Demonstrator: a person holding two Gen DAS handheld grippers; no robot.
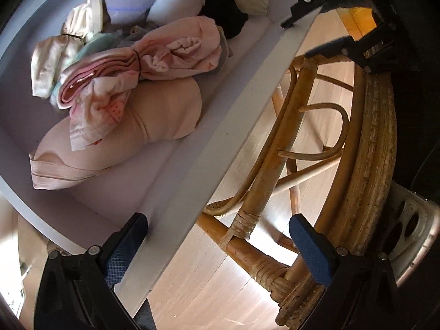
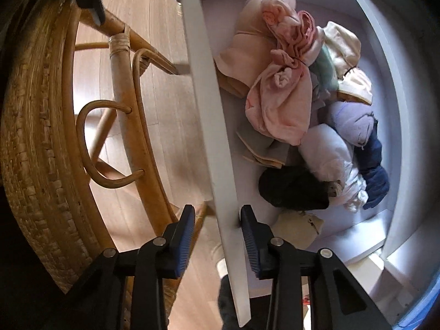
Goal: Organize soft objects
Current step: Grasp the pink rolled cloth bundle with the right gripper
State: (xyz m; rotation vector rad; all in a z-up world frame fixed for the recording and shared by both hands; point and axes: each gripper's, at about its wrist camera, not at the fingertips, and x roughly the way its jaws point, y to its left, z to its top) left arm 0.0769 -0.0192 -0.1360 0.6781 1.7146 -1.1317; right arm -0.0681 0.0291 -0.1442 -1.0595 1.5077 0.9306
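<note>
A white drawer holds a pile of rolled clothes: pink bundles (image 1: 154, 55) (image 2: 277, 104), a peach garment (image 1: 165, 110), white and lilac rolls (image 1: 176, 2) (image 2: 327, 151), a black roll (image 1: 222, 8) (image 2: 291, 189) and a navy one (image 2: 374, 170). The drawer's white front panel (image 1: 220, 151) (image 2: 214, 126) runs between the fingers of both grippers. My left gripper (image 1: 220, 250) is open wide astride the panel. My right gripper (image 2: 217, 236) straddles the panel with a small gap on each side; it also shows in the left wrist view (image 1: 310, 27).
A rattan chair (image 1: 357, 143) (image 2: 38, 143) stands close in front of the drawer on a light wooden floor (image 1: 214, 283). The drawer's far wall (image 2: 385, 55) curves behind the clothes.
</note>
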